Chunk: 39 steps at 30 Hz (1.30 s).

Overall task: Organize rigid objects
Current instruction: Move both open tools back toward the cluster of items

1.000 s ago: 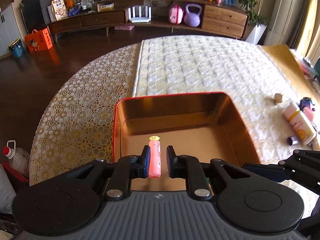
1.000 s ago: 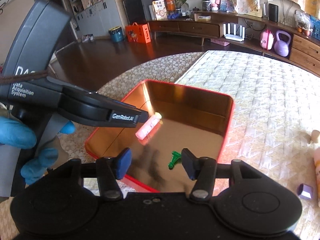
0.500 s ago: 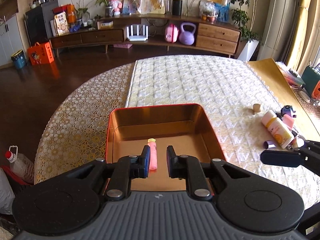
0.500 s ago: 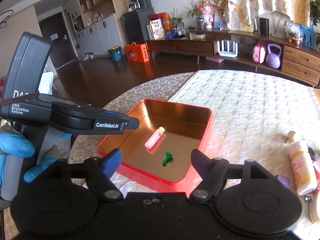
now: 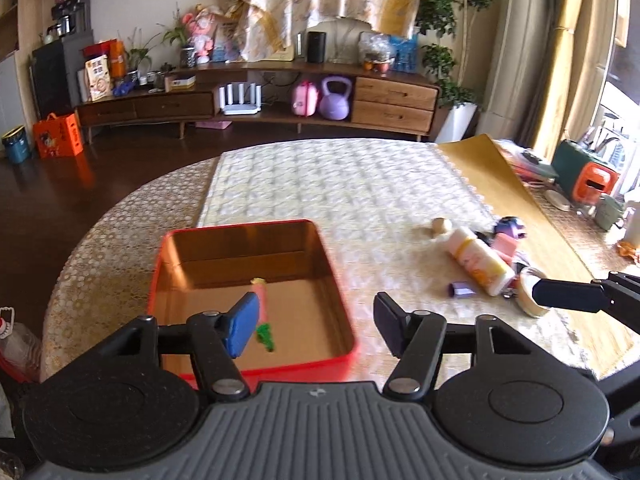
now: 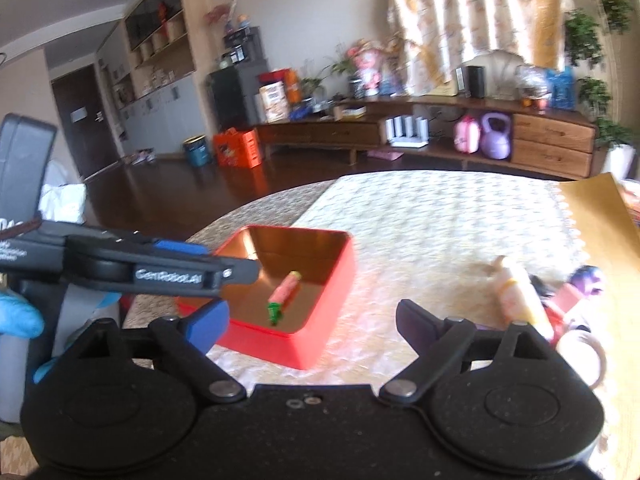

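A red tin box point(image 5: 338, 354) point(image 6: 340, 280) with a coppery inside sits on the round table. In it lie a small pink tube point(image 5: 262, 298) point(image 6: 286, 290) and a green piece point(image 5: 266, 336) point(image 6: 275, 314). My left gripper point(image 5: 316, 330) hangs above the box's near right corner, its jaws opening with nothing between them. My right gripper point(image 6: 312, 326) is beside the box's right wall, jaws opening wide and empty. To the right lies a heap: a white and yellow bottle point(image 5: 478, 264) point(image 6: 520, 296), a small purple block point(image 5: 460, 290), pink and purple toys point(image 5: 508, 236).
A small tan knob point(image 5: 440, 225) lies near the bottle. A round white object point(image 6: 580, 354) sits at the heap's near end. A yellow cloth point(image 5: 492, 172) covers the table's right side, with clutter beyond. A blue-gloved hand point(image 6: 18, 316) holds the left gripper's handle.
Both grippers pulled back and up from the box. The left jaws, shut beside the pink tube before, have spread apart; the tube stays in the box. The right jaws widened further.
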Tool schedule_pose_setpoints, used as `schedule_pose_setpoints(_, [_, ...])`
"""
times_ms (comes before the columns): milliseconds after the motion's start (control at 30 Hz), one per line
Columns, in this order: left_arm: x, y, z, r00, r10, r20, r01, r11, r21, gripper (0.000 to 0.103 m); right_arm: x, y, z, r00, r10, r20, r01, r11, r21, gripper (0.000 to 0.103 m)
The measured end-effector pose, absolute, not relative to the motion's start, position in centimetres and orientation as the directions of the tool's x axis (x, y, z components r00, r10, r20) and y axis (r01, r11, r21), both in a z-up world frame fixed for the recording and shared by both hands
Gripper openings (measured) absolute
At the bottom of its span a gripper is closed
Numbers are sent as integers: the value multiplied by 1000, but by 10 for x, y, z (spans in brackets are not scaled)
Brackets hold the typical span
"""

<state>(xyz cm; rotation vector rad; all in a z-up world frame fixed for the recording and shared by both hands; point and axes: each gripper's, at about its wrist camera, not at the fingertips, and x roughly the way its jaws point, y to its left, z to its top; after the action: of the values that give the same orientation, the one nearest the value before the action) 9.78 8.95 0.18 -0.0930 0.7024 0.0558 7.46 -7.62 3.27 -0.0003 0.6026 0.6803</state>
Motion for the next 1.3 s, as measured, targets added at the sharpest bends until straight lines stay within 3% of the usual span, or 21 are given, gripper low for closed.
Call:
schedule_pose_setpoints(33, [96, 85, 2, 765, 16, -643, -81, 994, -72, 74, 73, -82, 32, 626, 580, -521, -575, 795, 193, 92])
schedule_pose_setpoints(267, [93, 52, -1, 758, -30, -651, -41, 995, -93, 76, 73, -125, 25, 696, 494, -522, -461, 864, 202, 101])
schedule_pose_setpoints(333, [96, 43, -4, 754, -43, -655, -30, 995, -100, 84, 73, -135, 21, 715, 463, -523, -427, 883, 198, 102])
schedule_pose_setpoints(700, [123, -2, -17, 735, -123, -667, 33, 989, -146, 84, 86, -196, -6, 764, 339, -549, -284, 941, 186, 103])
schedule_pose_setpoints(1000, [162, -27, -40, 707, -145, -692, 32, 984, -173, 90, 98, -224, -20, 764, 323, -559, -292, 945, 147, 103])
schedule_pose_setpoints(1100, [176, -34, -50, 688, -158, -708, 40, 983, -180, 102, 104, -229, -25, 757, 326, -567, -297, 944, 146, 103])
schedule_pose_setpoints(1300, [205, -42, -71, 652, -162, -741, 19, 980, -197, 102, 117, -228, -39, 739, 320, -593, -317, 942, 114, 103])
